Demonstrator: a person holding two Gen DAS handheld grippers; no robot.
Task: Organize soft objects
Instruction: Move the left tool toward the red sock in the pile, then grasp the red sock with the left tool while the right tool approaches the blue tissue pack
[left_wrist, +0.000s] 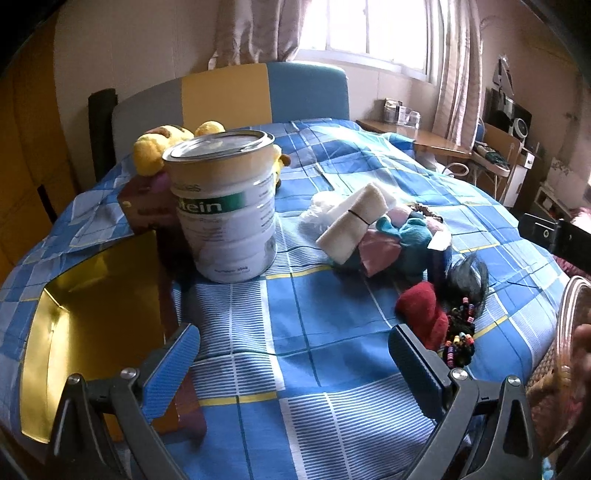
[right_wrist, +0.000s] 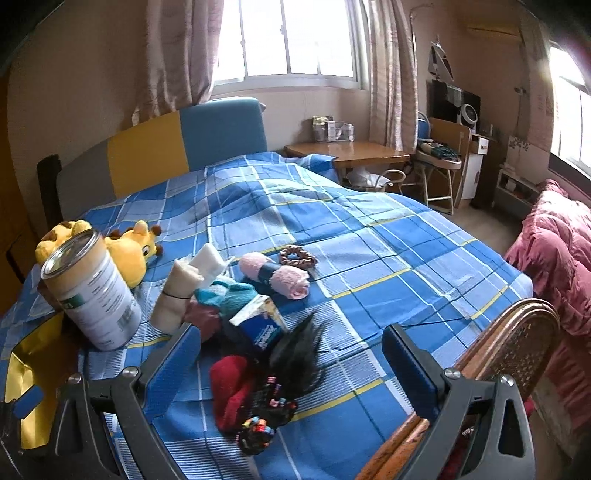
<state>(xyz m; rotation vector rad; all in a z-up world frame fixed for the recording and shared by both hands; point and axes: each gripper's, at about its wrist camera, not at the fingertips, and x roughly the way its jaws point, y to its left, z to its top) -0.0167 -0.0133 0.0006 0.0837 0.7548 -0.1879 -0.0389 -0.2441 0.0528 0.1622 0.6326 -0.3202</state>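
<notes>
- Hovering both claws over the bed (right_wrist: 388, 236), we are keeping the left claw (left_wrist: 295, 354) spread wide with nothing between its blue pads, above a bare patch of the blue checked cover.
- We are holding the right claw (right_wrist: 291, 354) wide apart too, gripping nothing, with the red soft item (right_wrist: 232, 387) and the black tuft with coloured beads (right_wrist: 273, 398) lying on the cover between its fingers in the right wrist view.
- We are seeing the soft things piled together near the middle of the bed: a cream rolled cloth (left_wrist: 354, 225) bound by a black band, teal fabric (left_wrist: 410, 240) and a pink piece (left_wrist: 380, 251) beneath it.
- We are noticing a pink rolled towel (right_wrist: 277, 275) with a dark band lying just behind the pile, and a brown scrunchie (right_wrist: 297, 255) beside it.
- We are looking at a white tin (left_wrist: 229, 206) standing upright to the left of the pile, with a yellow plush giraffe (right_wrist: 129, 251) lying behind it.
- We are finding an open box with a gold lining (left_wrist: 88, 314) at the left edge, just beside the left claw.
- We are catching a wooden chair back (right_wrist: 517, 354) at the right edge of the bed.
</notes>
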